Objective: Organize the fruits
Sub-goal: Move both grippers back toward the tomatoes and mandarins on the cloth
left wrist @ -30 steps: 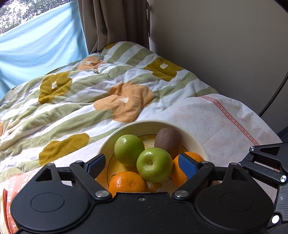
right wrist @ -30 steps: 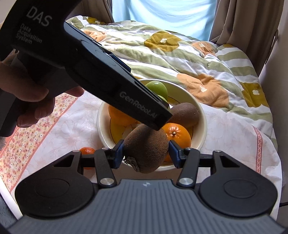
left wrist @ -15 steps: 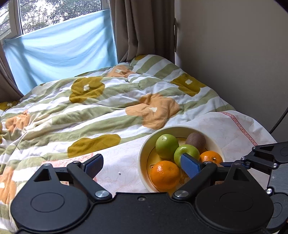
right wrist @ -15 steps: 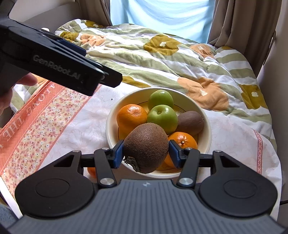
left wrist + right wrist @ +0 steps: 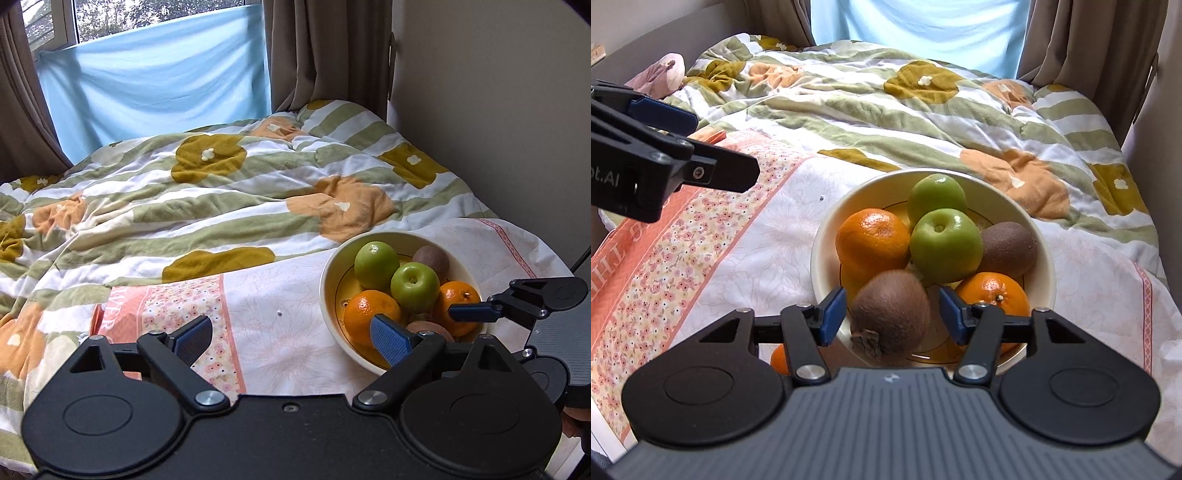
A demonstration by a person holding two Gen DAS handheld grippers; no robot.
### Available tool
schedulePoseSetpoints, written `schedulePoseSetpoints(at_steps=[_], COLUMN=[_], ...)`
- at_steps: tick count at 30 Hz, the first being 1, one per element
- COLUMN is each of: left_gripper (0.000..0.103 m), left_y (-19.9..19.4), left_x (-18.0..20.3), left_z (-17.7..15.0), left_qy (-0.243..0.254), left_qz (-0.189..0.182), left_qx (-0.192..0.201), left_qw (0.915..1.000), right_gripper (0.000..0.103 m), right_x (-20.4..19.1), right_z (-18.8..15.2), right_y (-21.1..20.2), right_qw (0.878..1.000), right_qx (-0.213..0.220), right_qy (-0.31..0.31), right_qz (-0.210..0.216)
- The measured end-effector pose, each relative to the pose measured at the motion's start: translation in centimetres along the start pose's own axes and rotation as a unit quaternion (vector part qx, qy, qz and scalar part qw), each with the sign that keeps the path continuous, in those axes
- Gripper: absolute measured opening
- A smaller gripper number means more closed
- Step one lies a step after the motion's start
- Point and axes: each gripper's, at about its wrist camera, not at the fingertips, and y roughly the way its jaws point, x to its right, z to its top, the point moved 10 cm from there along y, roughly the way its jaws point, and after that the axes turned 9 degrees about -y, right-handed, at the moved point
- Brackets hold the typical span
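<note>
A cream bowl (image 5: pixel 827 229) on the floral cloth holds two green apples (image 5: pixel 945 245), two oranges (image 5: pixel 873 240) and two kiwis. My right gripper (image 5: pixel 892 315) is open, its pads apart on either side of the near kiwi (image 5: pixel 890 314), which rests in the bowl's front. The bowl also shows in the left wrist view (image 5: pixel 328 273), at right. My left gripper (image 5: pixel 291 339) is open and empty, left of the bowl above the cloth. It shows in the right wrist view at left (image 5: pixel 665 147).
A small orange (image 5: pixel 779 360) lies on the cloth under my right gripper's left finger. A striped flowered quilt (image 5: pixel 221 206) covers the bed behind. A wall (image 5: pixel 498 110) stands to the right, curtains and a window at the back.
My right gripper has opened and let go of the kiwi, which now sits in the bowl. My left gripper has pulled back and to the left, away from the bowl.
</note>
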Motion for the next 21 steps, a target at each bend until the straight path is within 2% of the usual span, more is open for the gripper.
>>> schedulePoseSetpoints(at_steps=[2, 10, 17, 21], left_gripper=[0.095, 0.095, 0.095, 0.095], left_y=[-0.1, -1.1, -3.2, -4.9], left_x=[-0.2, -0.3, -0.1, 0.5], left_z=[-0.1, -0.1, 0.1, 0.4], left_qy=[-0.004, -0.01, -0.007, 0.002], left_qz=[0.001, 0.005, 0.001, 0.001], left_qx=[0.0, 0.007, 0.025, 0.04], left_qw=[1.0, 0.9999, 0.9997, 0.9992], right_gripper=[0.103, 0.103, 0.103, 0.103], right_x=[-0.1, 0.3, 1.6, 2.7], right_z=[0.2, -0.1, 0.3, 0.4], right_y=[-0.4, -1.6, -4.4, -7.1], right_qw=[1.0, 1.0, 0.999, 0.997], right_qx=[0.009, 0.018, 0.028, 0.044], right_qy=[-0.002, 0.008, 0.022, 0.051], right_qz=[-0.002, -0.008, -0.033, -0.042])
